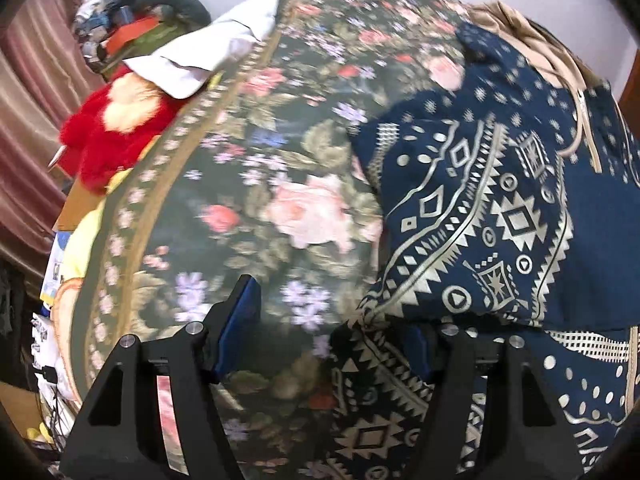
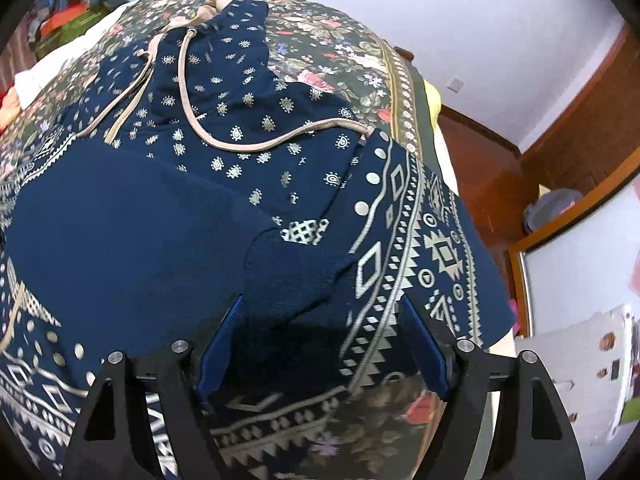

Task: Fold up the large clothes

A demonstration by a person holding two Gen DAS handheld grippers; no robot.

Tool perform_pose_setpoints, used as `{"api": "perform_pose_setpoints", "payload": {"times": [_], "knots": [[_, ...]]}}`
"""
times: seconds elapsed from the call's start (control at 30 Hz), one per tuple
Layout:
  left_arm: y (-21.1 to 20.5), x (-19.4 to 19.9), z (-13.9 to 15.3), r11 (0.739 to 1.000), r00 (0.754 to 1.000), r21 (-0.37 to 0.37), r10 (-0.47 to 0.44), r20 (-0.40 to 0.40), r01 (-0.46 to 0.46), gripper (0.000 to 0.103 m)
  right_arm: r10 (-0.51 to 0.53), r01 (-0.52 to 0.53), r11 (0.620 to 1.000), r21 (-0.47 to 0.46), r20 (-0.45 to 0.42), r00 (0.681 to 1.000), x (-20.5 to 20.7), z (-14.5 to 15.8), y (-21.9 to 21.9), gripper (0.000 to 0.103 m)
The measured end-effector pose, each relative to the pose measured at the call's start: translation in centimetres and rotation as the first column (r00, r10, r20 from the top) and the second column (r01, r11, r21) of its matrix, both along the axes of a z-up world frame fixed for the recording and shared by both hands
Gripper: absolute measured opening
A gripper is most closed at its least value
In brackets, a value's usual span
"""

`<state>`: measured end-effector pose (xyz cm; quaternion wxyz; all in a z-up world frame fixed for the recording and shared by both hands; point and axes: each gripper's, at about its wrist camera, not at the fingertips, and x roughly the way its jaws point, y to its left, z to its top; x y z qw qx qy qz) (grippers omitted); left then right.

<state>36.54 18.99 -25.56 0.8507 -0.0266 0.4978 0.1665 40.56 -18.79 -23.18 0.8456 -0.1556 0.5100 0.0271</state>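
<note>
Left wrist view shows the left tool [image 1: 326, 344] spread apart at the navy patterned garment [image 1: 480, 208] lying part-folded on the floral bed [image 1: 224, 184], right tool [image 2: 320, 344] likewise apart, so closing could pinch the bedspread too.

The supporting surface is a bed covered by a dark floral bedspread [image 1: 288, 184] with a beige patterned border. A navy hooded garment [image 2: 168, 216] with silver geometric print lies spread on it, ahead of the right claw and forward-right of the left claw; beige drawstrings cross its upper part. A white cloth [image 1: 216, 48] rests at the far-left edge, beside a red plush toy [image 1: 116, 128] at the bedspread's border.
</note>
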Motion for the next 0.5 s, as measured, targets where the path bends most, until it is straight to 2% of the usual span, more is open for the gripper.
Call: {"api": "perform_pose_setpoints", "payload": {"times": [0.17,0.3,0.5], "knots": [[-0.9,-0.6,-0.3,0.996,0.999,0.077,-0.038,-0.033,0.041,0.067,-0.005,0.005,1.000,-0.006,0.021,1.000,-0.2,-0.3,-1.0,0.089],[-2.0,-1.2,-0.6,0.991,0.996,0.118,-0.061,-0.070,0.069,0.067,-0.032,0.032,0.997,0.067,0.003,0.999,-0.1,-0.2,-2.0,0.089],[-1.3,-2.0,1.1,0.997,0.994,0.023,-0.067,-0.083,0.069,0.067,-0.030,0.038,0.980,0.195,-0.043,0.999,-0.3,1.7,-4.2,0.090]]}}
